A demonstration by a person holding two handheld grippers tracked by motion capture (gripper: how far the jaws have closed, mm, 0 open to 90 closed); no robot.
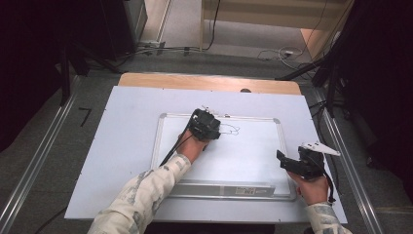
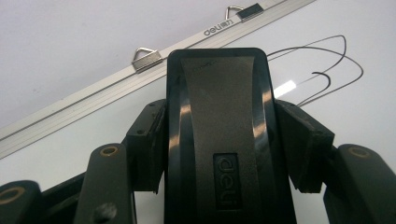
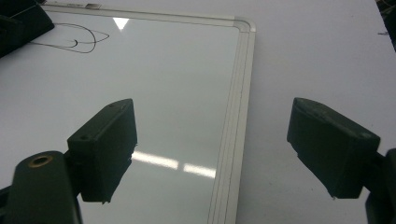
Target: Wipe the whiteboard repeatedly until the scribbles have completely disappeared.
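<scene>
Eraser (black, branded block) sits clamped between the jaws of the left gripper, long axis running along the jaws toward the far frame of the whiteboard. From the eraser's front edge, the black pen line lies just ahead and to the right in the left gripper view; contact with the board probably exists, though the underside is hidden. Right gripper rests wide and empty over the board's right edge, well apart from the marks.
</scene>
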